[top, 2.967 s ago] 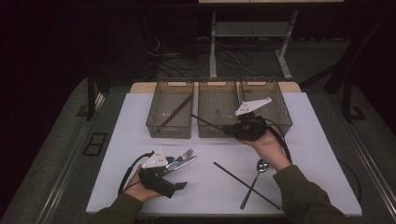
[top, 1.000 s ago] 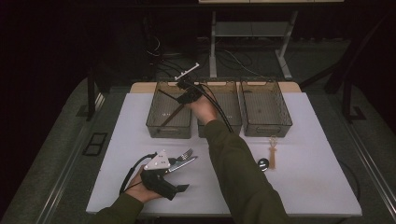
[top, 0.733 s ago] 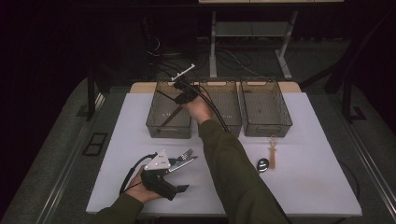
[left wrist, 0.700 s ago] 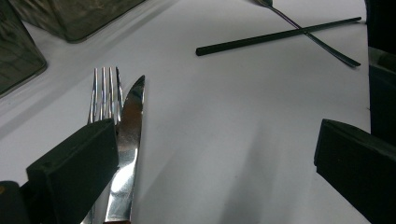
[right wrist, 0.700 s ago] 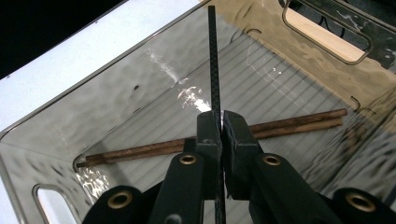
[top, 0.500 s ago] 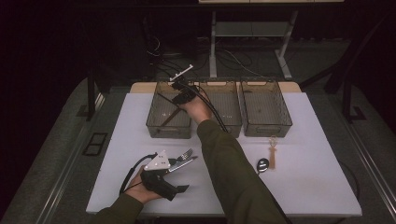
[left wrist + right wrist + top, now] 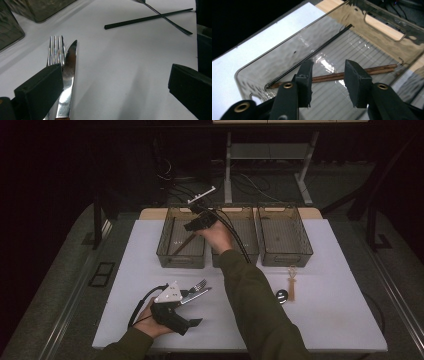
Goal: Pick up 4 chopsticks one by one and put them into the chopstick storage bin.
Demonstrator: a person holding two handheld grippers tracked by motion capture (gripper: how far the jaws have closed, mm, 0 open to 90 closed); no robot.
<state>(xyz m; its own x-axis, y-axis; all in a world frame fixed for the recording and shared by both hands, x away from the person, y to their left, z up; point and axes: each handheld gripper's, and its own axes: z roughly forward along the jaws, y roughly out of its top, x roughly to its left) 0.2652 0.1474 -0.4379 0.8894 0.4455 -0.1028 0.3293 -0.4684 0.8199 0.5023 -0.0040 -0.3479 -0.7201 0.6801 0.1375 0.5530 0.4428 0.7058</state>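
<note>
- The white worktop [image 7: 150,265] carries three clear bins in a row along its far edge.
- The left bin [image 7: 181,240] holds a pair of brown chopsticks [image 7: 352,73] lying on its ribbed floor and a thin black chopstick [image 7: 317,53] leaning along its side wall, one end near the far corner.
- The middle bin [image 7: 247,247] and the right bin [image 7: 284,236] stand just beside it.
- The right gripper [image 7: 196,224] hangs over the left bin; its jaws have just been opening and stand parted with nothing between them, the black chopstick lying apart below them.
- The left gripper [image 7: 172,312] rests on the near part of the worktop, jaws spread wide and empty.
- A fork [image 7: 55,51] and a knife [image 7: 68,72] lie side by side, touching, just by the left gripper's left jaw.
- A spoon [image 7: 286,287] with a brown handle lies near the right bin.
- In the left gripper view, another black chopstick [image 7: 147,18] crosses a thin metal handle [image 7: 172,21].
</note>
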